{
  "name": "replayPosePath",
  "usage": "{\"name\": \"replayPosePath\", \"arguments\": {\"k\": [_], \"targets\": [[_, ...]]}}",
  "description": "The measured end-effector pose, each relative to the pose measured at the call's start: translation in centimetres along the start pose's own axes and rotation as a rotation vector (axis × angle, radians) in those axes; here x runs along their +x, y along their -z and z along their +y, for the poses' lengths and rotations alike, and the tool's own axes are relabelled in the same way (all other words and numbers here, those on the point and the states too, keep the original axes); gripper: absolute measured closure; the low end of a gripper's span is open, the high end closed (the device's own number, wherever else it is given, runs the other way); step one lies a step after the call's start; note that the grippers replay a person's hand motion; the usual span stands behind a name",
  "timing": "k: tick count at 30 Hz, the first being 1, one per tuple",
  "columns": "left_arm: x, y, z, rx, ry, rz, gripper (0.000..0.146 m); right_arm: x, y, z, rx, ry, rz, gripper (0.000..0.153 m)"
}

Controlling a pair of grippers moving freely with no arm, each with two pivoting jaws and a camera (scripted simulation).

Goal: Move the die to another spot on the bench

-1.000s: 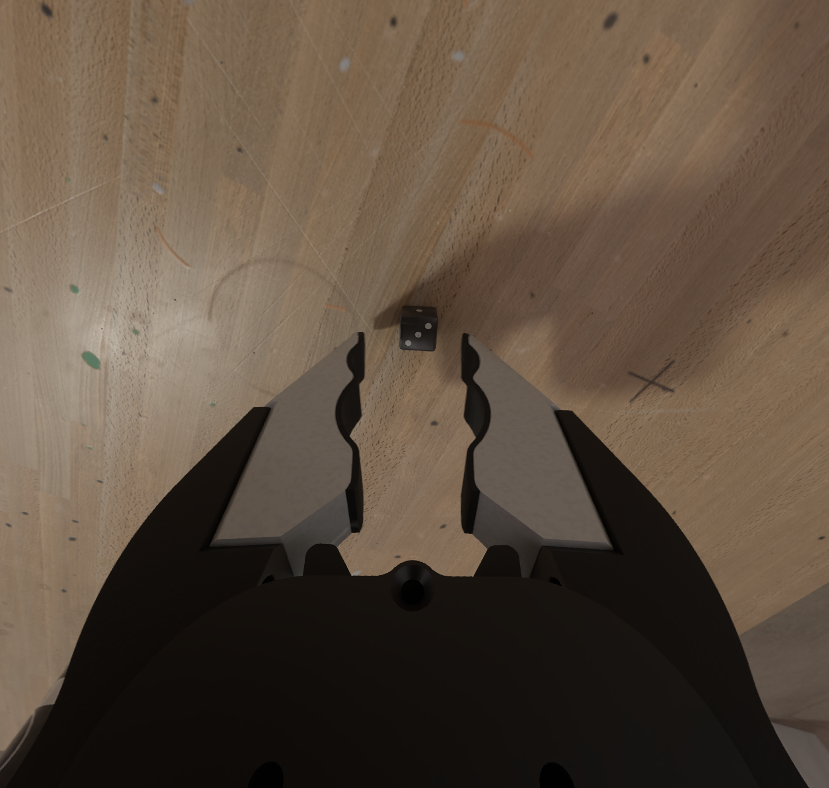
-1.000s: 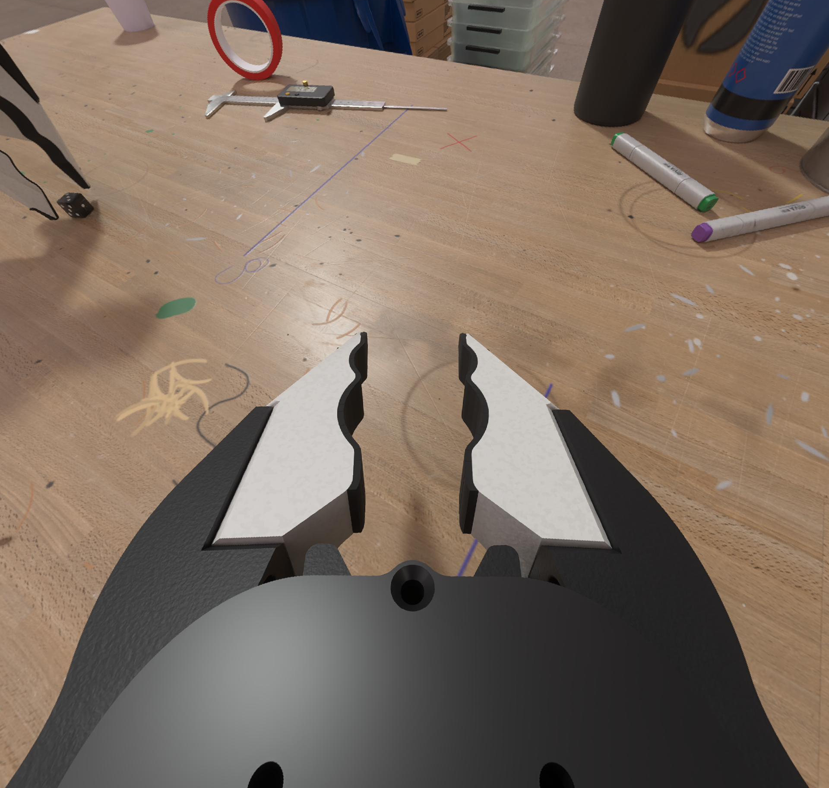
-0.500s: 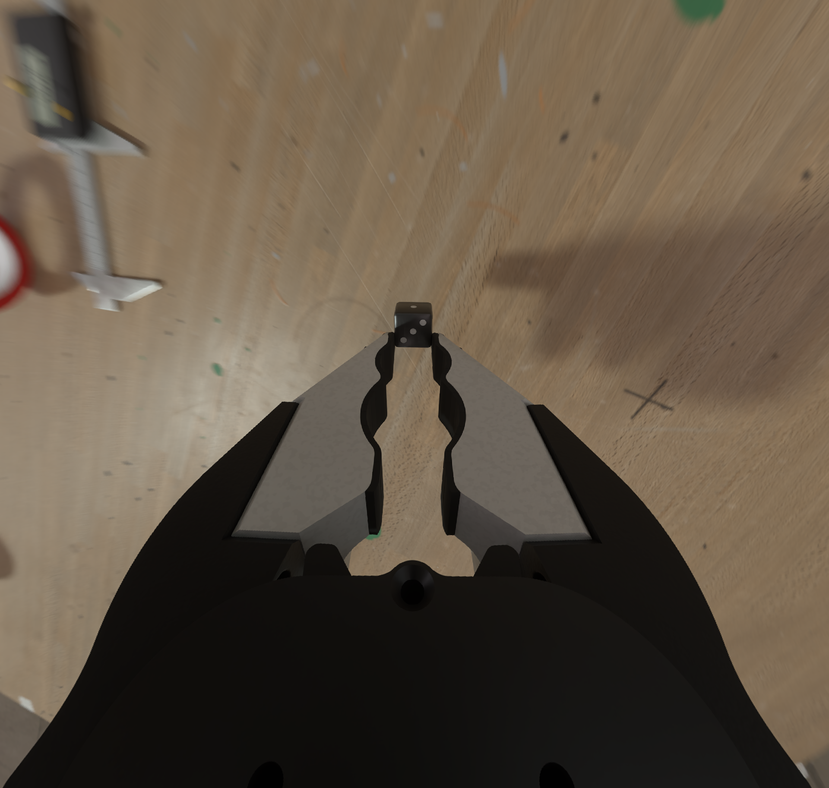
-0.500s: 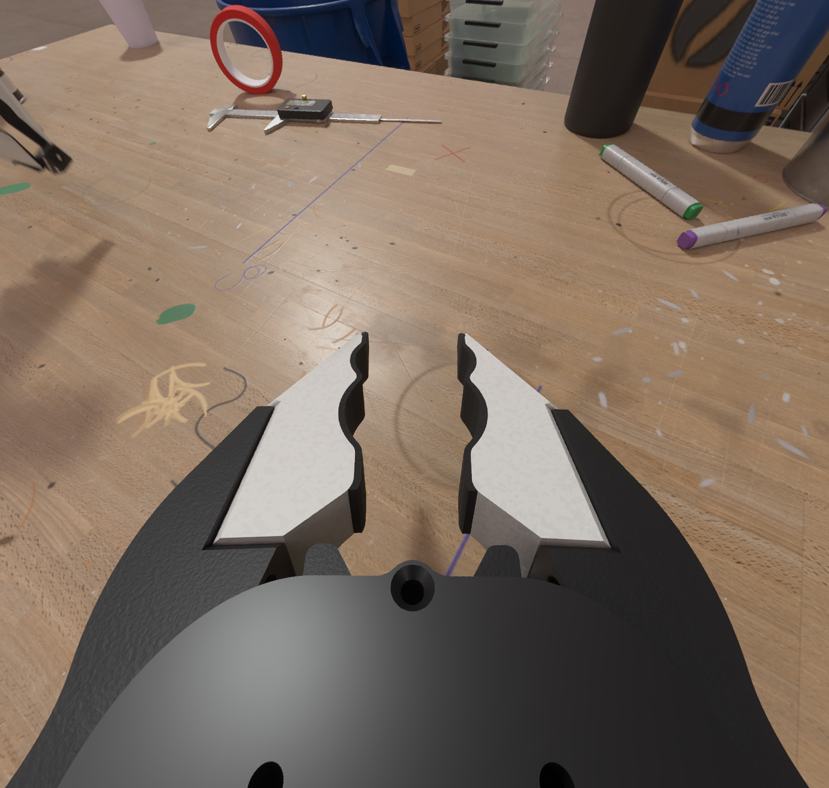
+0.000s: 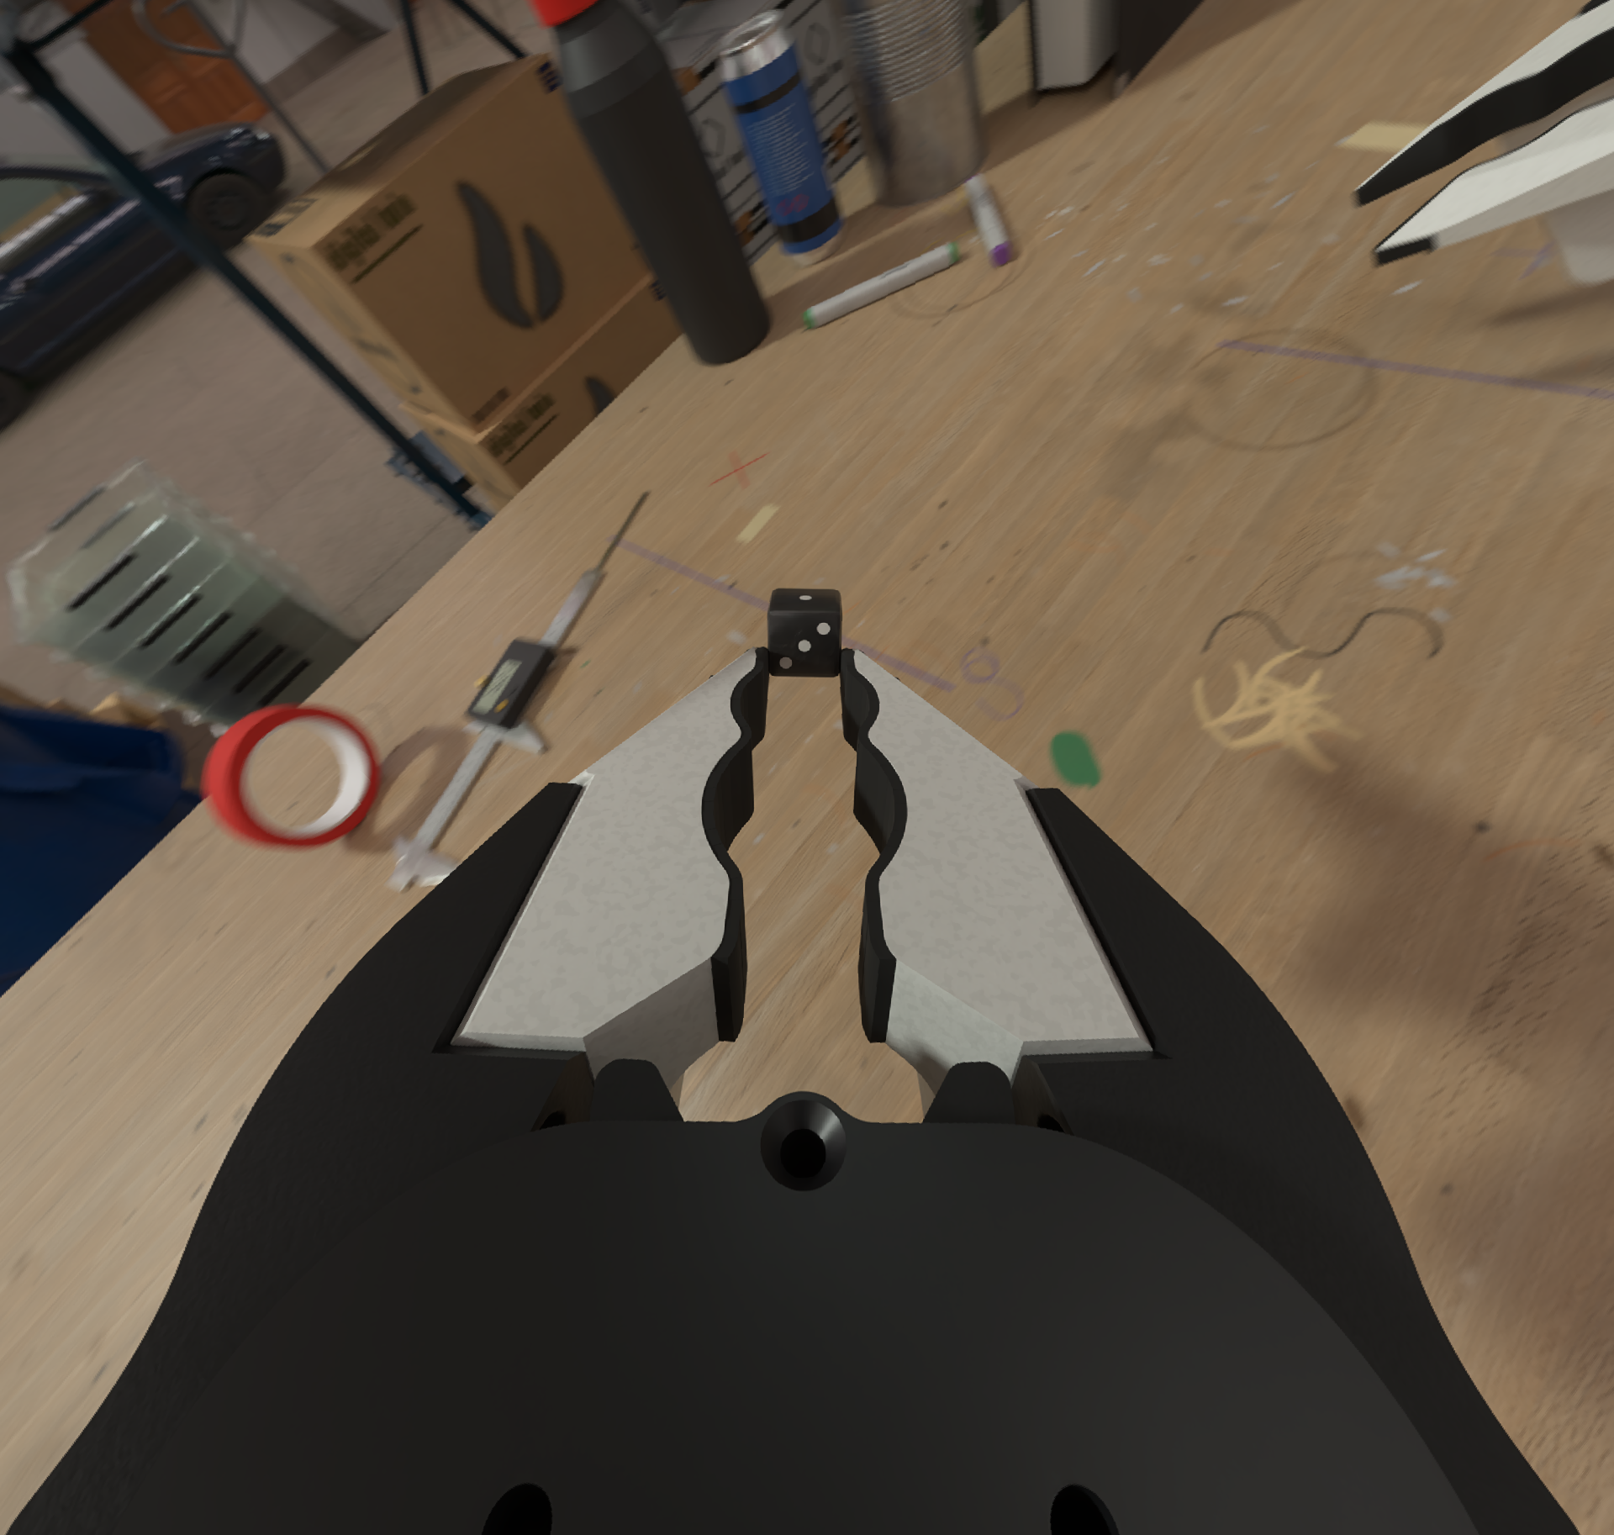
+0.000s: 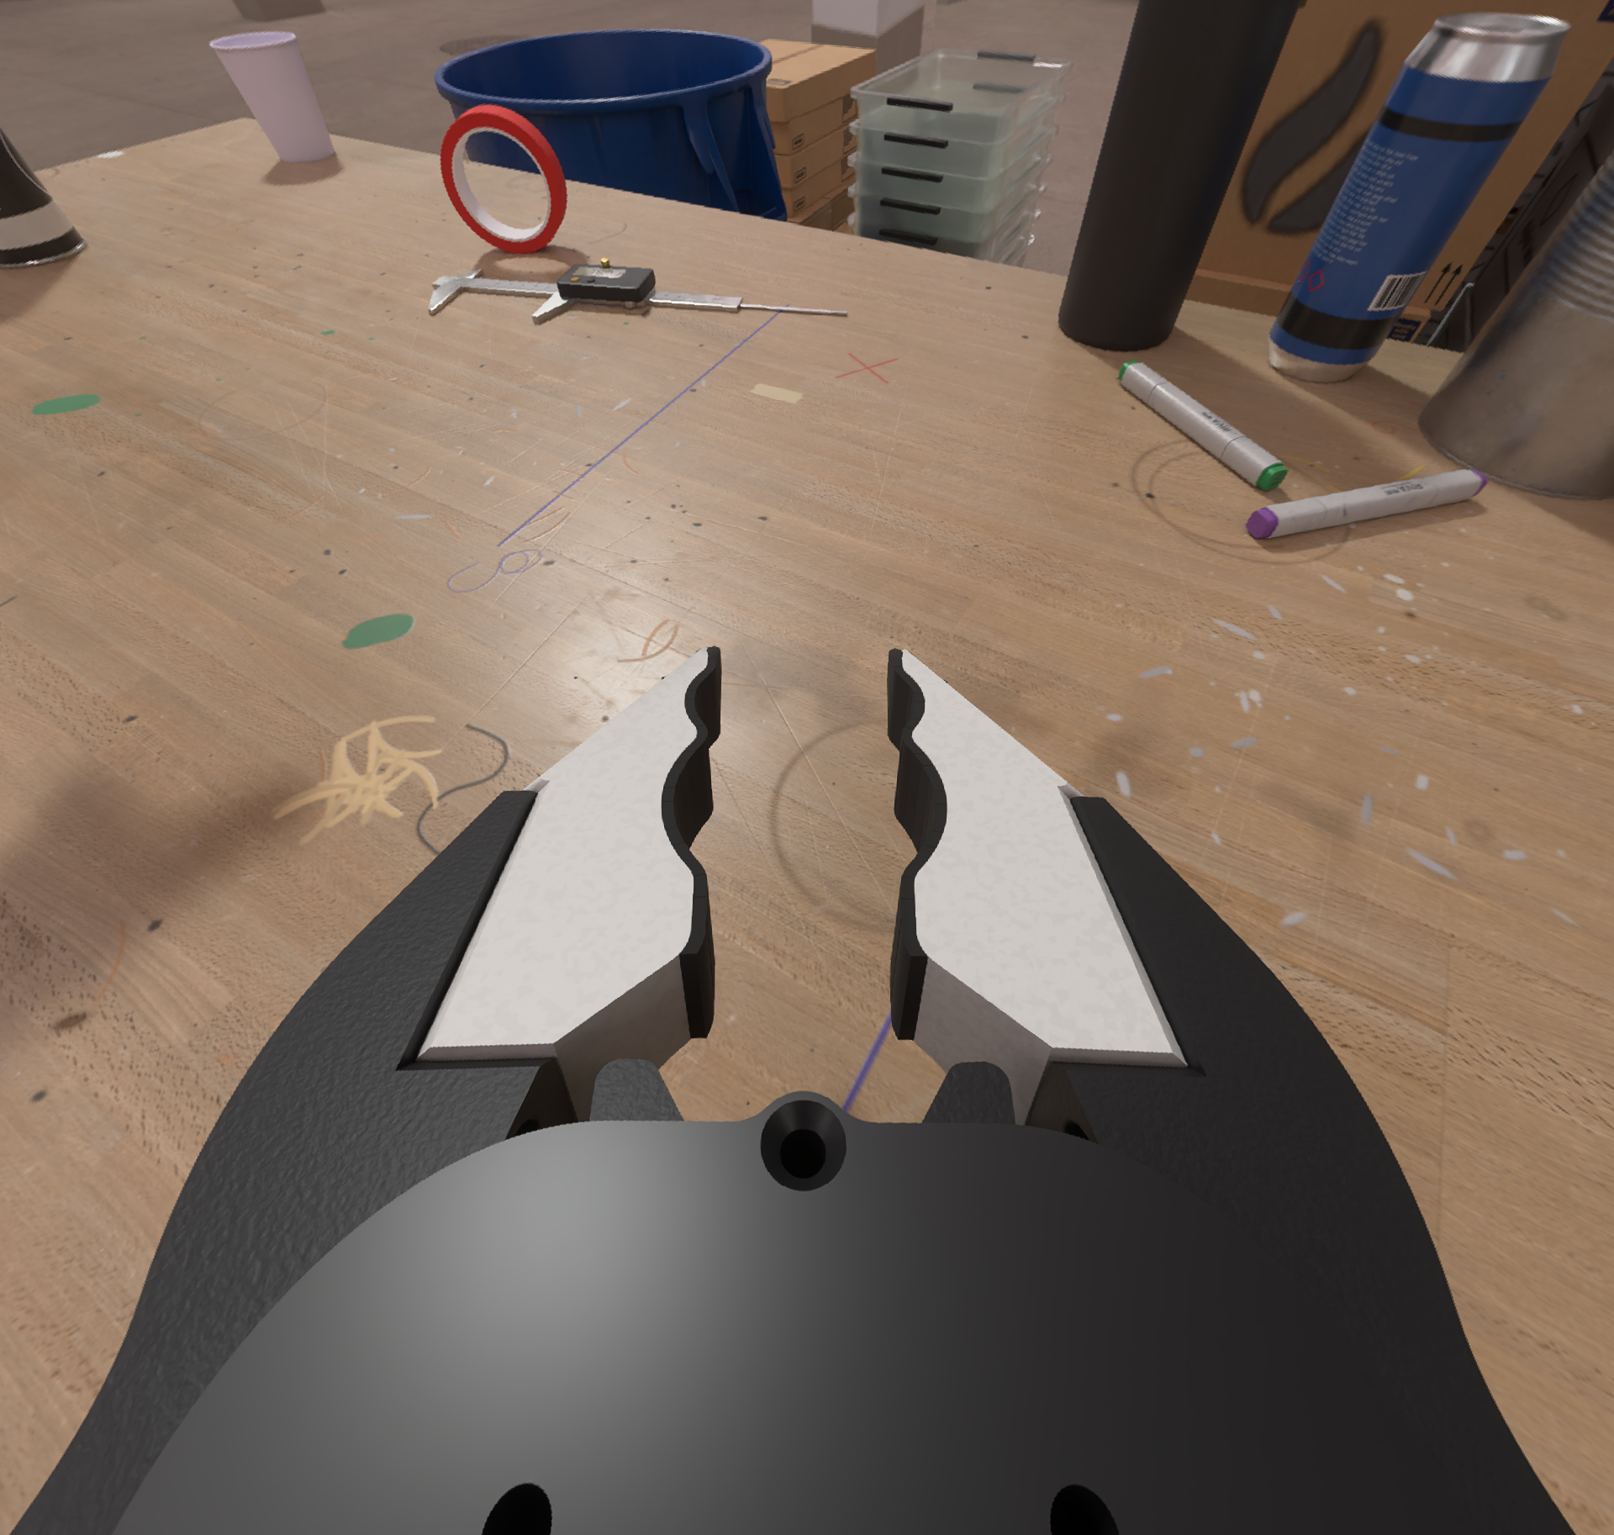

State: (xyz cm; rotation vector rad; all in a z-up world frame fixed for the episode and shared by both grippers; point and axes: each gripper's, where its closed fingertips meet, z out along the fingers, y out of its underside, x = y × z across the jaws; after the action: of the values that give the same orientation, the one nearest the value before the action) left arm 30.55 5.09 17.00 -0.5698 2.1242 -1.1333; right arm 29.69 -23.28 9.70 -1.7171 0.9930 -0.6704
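Wooden bench (image 5: pixel 1092 480) fills both views, cluttered along its far edge: black bottle with red cap (image 5: pixel 651 157), blue can (image 5: pixel 777 131), two markers, a digital caliper (image 5: pixel 502 694) and a red tape roll (image 5: pixel 293 775) near the left edge.

Left gripper (image 5: pixel 804 663) carries the die (image 5: pixel 804 630) clear of the bench — jaws clamped on it at the very tips only, three-pip face toward the camera. Right gripper (image 6: pixel 803 663) hovers over bare wood with jaws apart, holding nothing.

Step in hand, as I read it: transport to a new spot. Advice:
- Tip pinch is shallow — move smoothly, no sharp wrist turns, or the die probably twists out.
- Pick open wood, e.g. near the green paint spot (image 5: pixel 1074 758), well apart from caliper and tape roll.
- Lower until the die touches the bench before opening; a drop would let it roll.
- Open the jaws slowly, then back straight off.
- Leave the right gripper parked out of the path.
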Motion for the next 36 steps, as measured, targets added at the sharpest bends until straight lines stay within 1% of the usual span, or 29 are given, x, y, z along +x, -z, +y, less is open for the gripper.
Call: {"name": "replayPosePath", "arguments": {"k": [3, 5, 7, 10, 12, 13, 16, 17, 20, 23, 28, 32, 36], "targets": [[2.3, -3.1, -2.7, -0.019, -0.034, 0.103, 0.130, 0.1, 0.8, -0.3, 0.013, 0.007, 0.007, 0.115], [3.7, -6.2, -4.5, -0.066, -0.106, 0.196, 0.130, 0.2, 1.4, -0.6, 0.024, 0.019, 0.014, 0.115], [5.0, -10.1, -5.5, -0.140, -0.178, 0.309, 0.130, 0.2, 1.8, -0.7, 0.032, 0.025, 0.016, 0.115], [7.2, -16.0, -5.2, -0.306, -0.276, 0.491, 0.130, 0.2, 2.1, -0.7, 0.035, 0.037, 0.018, 0.115], [8.2, -19.5, -4.5, -0.411, -0.351, 0.574, 0.130, 0.3, 2.2, -0.7, 0.033, 0.041, 0.020, 0.116], [8.6, -21.2, -4.1, -0.456, -0.363, 0.613, 0.130, 0.3, 2.2, -0.7, 0.033, 0.040, 0.022, 0.116], [9.7, -24.6, -3.1, -0.536, -0.393, 0.751, 0.130, 0.8, 2.6, -0.8, 0.030, 0.043, 0.039, 0.116], [9.7, -25.5, -2.7, -0.570, -0.412, 0.767, 0.130, 1.0, 2.8, -0.8, 0.029, 0.044, 0.046, 0.116], [9.9, -27.9, -2.0, -0.630, -0.435, 0.791, 0.130, 1.6, 3.6, -0.7, 0.027, 0.037, 0.064, 0.116], [10.6, -29.1, -1.6, -0.668, -0.432, 0.836, 0.130, 2.1, 4.2, -0.4, 0.022, 0.034, 0.083, 0.116], [11.3, -29.4, -0.3, -0.758, -0.487, 0.855, 0.130, 2.7, 4.9, 0.1, 0.022, 0.013, 0.093, 0.116], [11.7, -29.4, -0.4, -0.747, -0.480, 0.873, 0.130, 2.8, 4.9, 0.5, 0.017, 0.005, 0.090, 0.116], [11.7, -29.4, -0.4, -0.726, -0.498, 0.851, 0.130, 2.8, 4.9, 0.6, 0.016, 0.005, 0.084, 0.116]]}}
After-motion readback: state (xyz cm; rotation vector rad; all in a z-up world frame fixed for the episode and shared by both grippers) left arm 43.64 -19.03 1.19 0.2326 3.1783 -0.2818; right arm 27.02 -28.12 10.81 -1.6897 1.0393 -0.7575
